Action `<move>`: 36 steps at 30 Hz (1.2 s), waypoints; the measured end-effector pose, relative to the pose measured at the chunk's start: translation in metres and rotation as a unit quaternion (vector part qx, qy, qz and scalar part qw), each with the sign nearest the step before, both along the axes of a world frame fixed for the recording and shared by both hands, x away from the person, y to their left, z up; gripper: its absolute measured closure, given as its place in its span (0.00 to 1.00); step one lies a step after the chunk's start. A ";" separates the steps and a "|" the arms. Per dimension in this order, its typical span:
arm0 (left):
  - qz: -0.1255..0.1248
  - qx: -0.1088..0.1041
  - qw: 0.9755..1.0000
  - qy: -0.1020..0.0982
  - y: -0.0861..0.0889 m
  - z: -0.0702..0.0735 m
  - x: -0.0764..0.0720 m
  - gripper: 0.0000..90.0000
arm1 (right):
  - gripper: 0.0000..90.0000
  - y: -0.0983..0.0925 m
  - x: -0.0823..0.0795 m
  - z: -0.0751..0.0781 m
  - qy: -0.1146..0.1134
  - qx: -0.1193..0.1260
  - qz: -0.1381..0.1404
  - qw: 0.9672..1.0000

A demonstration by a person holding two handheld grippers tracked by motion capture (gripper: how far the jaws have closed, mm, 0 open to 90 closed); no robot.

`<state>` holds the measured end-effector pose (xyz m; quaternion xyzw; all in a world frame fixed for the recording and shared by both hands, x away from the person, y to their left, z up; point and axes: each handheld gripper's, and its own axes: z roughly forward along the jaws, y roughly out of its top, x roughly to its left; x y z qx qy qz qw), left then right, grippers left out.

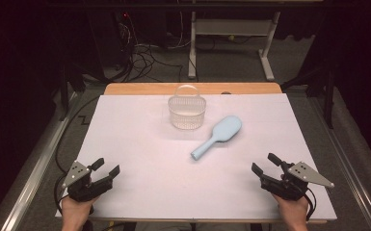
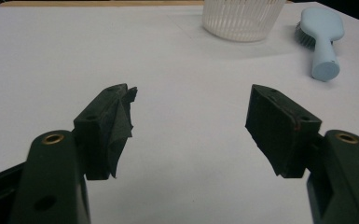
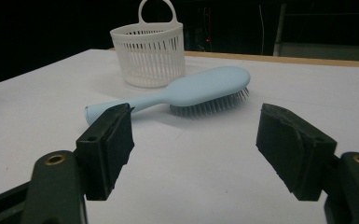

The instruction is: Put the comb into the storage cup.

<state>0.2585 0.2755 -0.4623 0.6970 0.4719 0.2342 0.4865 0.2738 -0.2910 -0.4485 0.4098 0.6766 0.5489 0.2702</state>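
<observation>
A light blue hairbrush (image 1: 218,135) lies bristles down near the middle of the white table, its handle toward the near left; its blue back also shows as the hairbrush (image 3: 193,90) and the hairbrush (image 2: 322,37). Behind it stands a white slatted basket (image 1: 187,111) with a loop handle, seen too as the basket (image 3: 149,52) and the basket (image 2: 242,18). My left gripper (image 1: 108,169) rests at the near left corner, open with nothing between its jaws (image 2: 189,126). My right gripper (image 1: 265,163) sits at the near right, open and bare (image 3: 193,149), facing the brush.
The white sheet (image 1: 139,159) covers the table, with a wooden edge (image 1: 139,89) at the far side. Beyond the table are a desk frame (image 1: 231,43) and cables (image 1: 144,57) on the floor. Dark space borders both sides.
</observation>
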 end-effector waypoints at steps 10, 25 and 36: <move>0.000 0.000 1.000 0.001 -0.001 0.000 0.000 0.35 | 0.31 0.008 0.003 0.001 -0.002 0.004 0.012 1.000; -0.002 0.001 1.000 0.002 -0.002 -0.001 0.001 0.35 | 0.32 0.016 0.008 0.003 -0.005 0.007 0.024 1.000; 0.000 -0.001 1.000 0.003 -0.001 -0.001 0.001 0.35 | 0.32 0.029 0.015 0.006 0.000 0.007 0.040 0.999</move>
